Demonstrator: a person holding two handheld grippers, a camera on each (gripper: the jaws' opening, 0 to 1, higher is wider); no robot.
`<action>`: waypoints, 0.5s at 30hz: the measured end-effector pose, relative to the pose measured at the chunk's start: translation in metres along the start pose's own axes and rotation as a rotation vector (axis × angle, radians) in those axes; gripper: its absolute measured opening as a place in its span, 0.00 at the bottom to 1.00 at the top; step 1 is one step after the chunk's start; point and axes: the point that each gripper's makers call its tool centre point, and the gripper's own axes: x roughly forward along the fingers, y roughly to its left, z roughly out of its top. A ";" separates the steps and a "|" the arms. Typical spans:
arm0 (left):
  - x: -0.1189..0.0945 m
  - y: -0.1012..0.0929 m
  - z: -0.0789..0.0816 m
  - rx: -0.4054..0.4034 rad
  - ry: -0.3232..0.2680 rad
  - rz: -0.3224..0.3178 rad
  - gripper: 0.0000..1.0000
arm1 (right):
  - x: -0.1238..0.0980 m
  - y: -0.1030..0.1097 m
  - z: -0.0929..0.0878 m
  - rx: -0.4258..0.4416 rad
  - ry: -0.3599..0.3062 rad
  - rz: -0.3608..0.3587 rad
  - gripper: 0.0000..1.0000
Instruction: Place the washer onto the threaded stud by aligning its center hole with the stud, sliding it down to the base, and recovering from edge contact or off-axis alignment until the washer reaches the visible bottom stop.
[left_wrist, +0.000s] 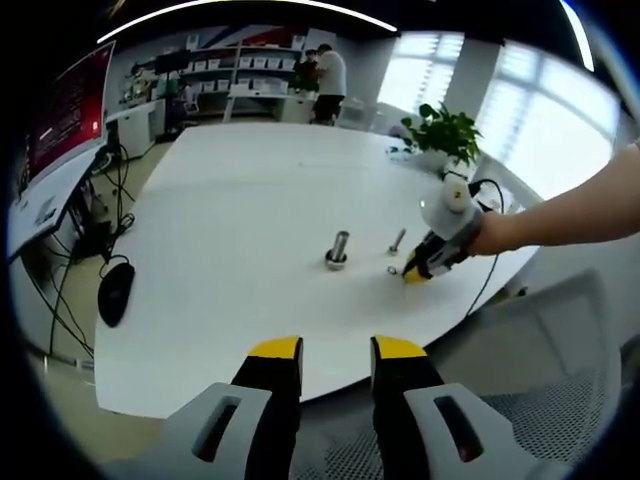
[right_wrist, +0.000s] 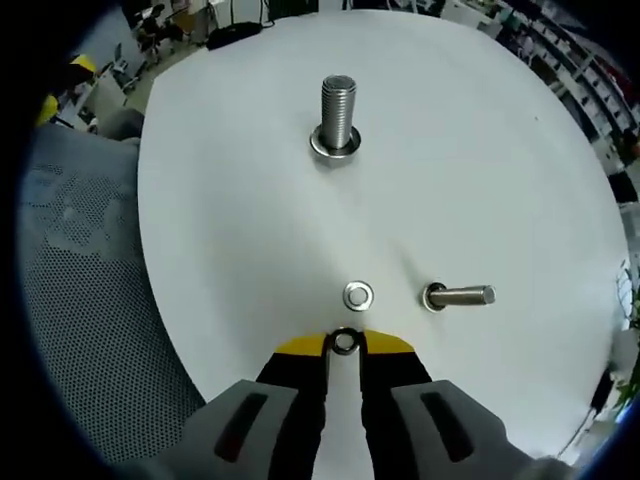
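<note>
yellow-tipped jaws of the right gripper (right_wrist: 344, 345) stand close together in the right gripper view, pinching a small dark washer (right_wrist: 344, 342) between their tips, just above the white table (right_wrist: 480, 170). a second, brighter washer (right_wrist: 358, 295) lies flat on the table just beyond the tips, toward 12 o'clock and apart from them. at about 2 o'clock from the gripper a smaller bolt (right_wrist: 462, 296) lies on its side, near that loose washer but not touching it. the threaded stud (right_wrist: 337, 112) stands upright on its wide base well ahead at 12 o'clock, with bare thread showing down to the base. no writing on the parts can be read; a red screen (left_wrist: 68, 105) at 10 o'clock in the left gripper view carries marks too blurred to make out. in that view the left gripper (left_wrist: 336, 352) hangs over the near table edge with its jaws a narrow gap apart and nothing between them. a grey mesh chair (right_wrist: 75, 290) sits beside the table at 9 o'clock in the right gripper view. a potted plant (left_wrist: 443, 132) stands on the far side of the table in the left gripper view, and a person's hand (left_wrist: 497, 233) holds the right gripper at 3 o'clock there.
</note>
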 end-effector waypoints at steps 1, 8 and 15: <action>0.000 0.000 0.000 -0.001 0.002 0.000 0.25 | 0.000 -0.001 0.000 0.002 0.000 -0.002 0.13; 0.000 0.000 -0.001 0.001 0.006 0.002 0.25 | -0.011 -0.004 0.007 0.118 -0.065 0.038 0.02; 0.000 0.002 -0.002 -0.004 0.007 0.007 0.25 | -0.014 -0.024 -0.001 0.113 -0.076 -0.013 0.03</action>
